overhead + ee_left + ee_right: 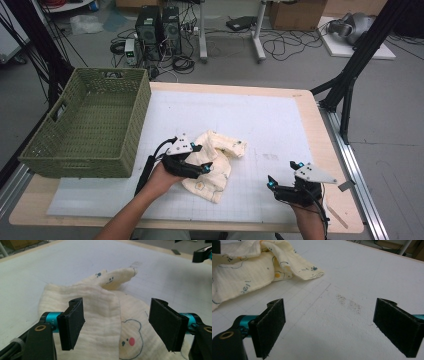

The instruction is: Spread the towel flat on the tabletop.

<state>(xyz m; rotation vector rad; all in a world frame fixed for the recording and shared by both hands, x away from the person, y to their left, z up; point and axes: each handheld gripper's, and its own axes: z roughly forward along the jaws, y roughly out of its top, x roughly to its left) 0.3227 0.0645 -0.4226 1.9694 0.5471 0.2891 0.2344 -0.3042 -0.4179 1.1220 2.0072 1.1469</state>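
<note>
Lying under the left tool [117,323] (jaws apart), the cloth [100,315] spreads forward.

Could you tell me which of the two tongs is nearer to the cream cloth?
The left tongs: open, right over the cream cloth. The right tongs, also open, stand apart from it over the bare white mat.

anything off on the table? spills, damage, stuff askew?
Two things: the cream cloth lies crumpled, one edge folded over, under the open left tool. A dark smudge marks the white mat ahead of the open right tool.
</note>
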